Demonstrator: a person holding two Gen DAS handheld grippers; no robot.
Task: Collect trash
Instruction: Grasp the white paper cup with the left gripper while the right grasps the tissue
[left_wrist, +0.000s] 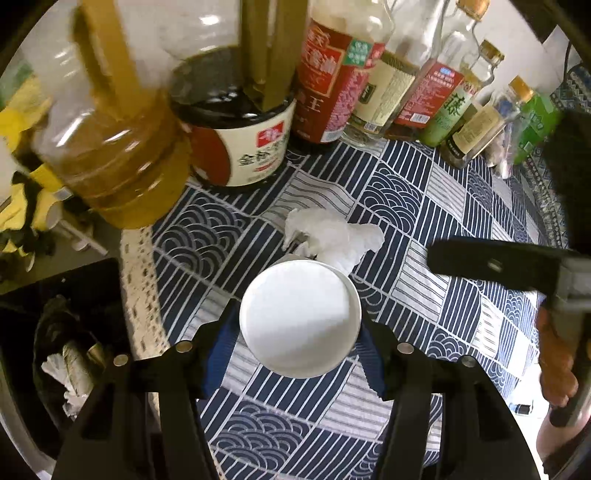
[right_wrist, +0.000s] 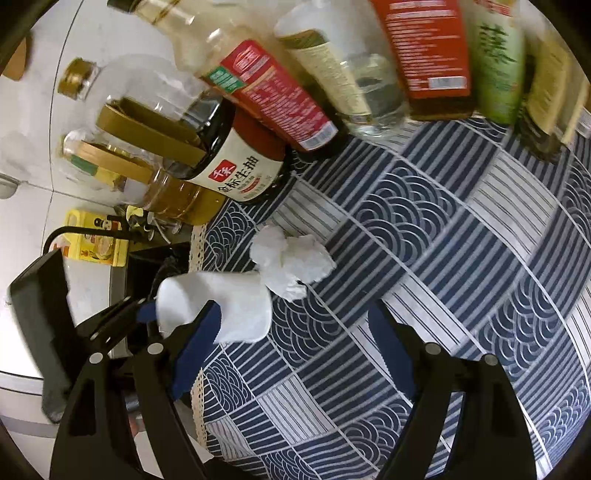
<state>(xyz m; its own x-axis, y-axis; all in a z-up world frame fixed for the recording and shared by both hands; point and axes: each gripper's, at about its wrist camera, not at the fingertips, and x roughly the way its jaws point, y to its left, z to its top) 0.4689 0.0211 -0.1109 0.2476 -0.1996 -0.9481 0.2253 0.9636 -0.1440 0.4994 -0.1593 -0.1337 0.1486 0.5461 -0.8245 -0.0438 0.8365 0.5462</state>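
Item 1: white paper cup, clamped between your left gripper pads, held above the tablecloth near its lace edge.
Item 2: crumpled tissue, lying on cloth just beyond the cup.
Item 3: your right gripper, jaws wide, nothing betw. them, tissue just ahead.
Item 4: sauce & oil bottles, rowed behind.

Bottle tops cut off — labels blurred.
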